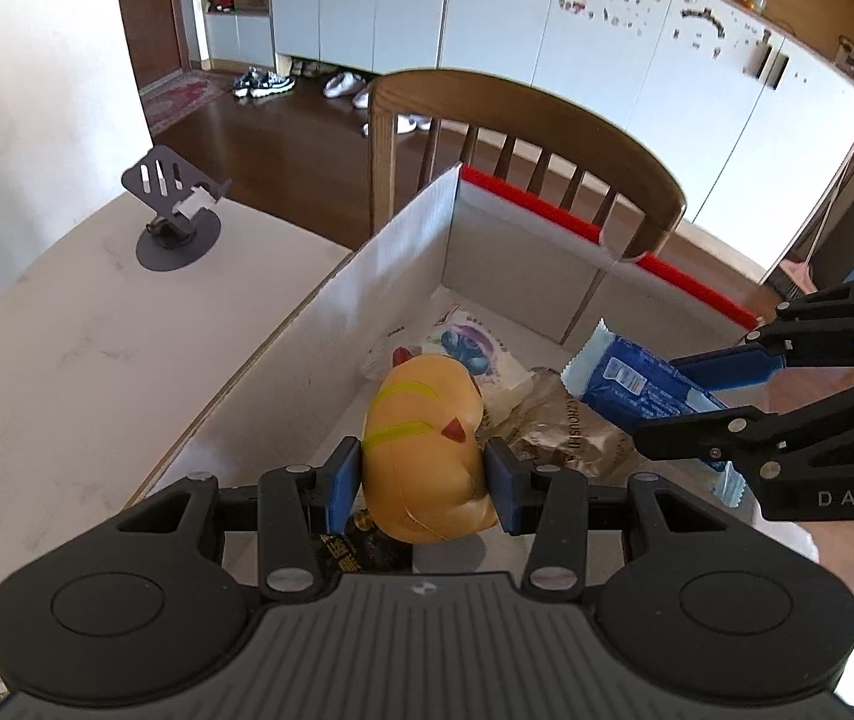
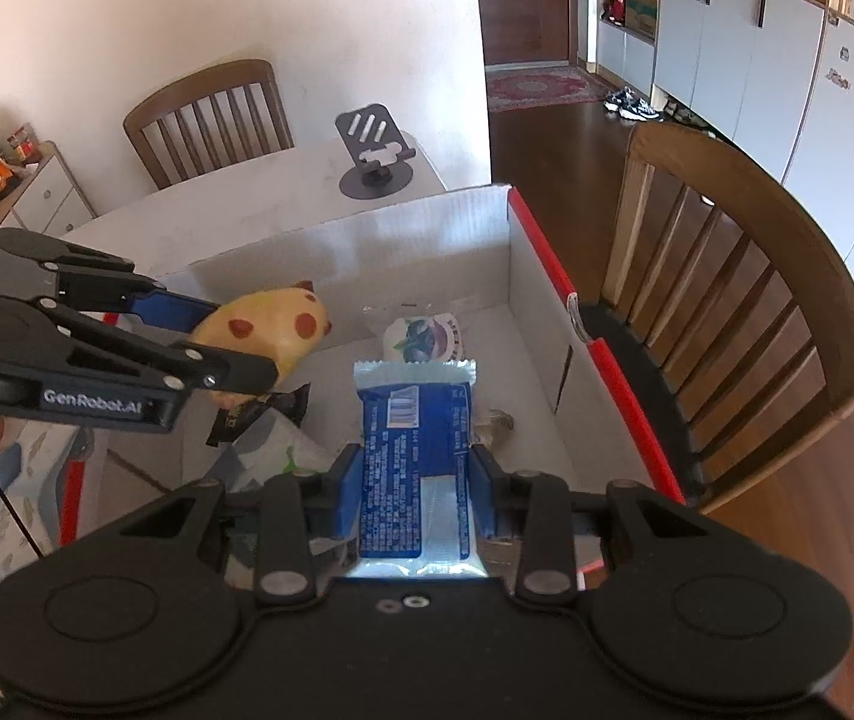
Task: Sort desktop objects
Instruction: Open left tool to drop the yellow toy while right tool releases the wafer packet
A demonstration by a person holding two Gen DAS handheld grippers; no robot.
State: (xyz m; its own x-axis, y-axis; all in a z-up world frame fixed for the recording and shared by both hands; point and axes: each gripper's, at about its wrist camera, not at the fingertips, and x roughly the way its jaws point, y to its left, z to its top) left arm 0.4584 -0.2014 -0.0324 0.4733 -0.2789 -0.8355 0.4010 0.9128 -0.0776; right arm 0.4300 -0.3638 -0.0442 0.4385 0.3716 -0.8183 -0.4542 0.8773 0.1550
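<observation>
Yellow toy (image 1: pixel 424 450) clamped in left tool (image 1: pixel 421 474), blue packet (image 2: pixel 415 456) gripped lengthwise in right tool (image 2: pixel 415 480), both above cardboard box (image 2: pixel 535 324), floor at six o'clock

"DAS" on right gripper (image 1: pixel 721 402), "GenRobot.AI" on left gripper (image 2: pixel 235 342)

Box on the worktop, both tongs over it

The box (image 1: pixel 403 252) holds packets (image 1: pixel 559 420); a phone stand (image 1: pixel 178 222) stands left of it, a chair (image 1: pixel 523 120) behind.
</observation>
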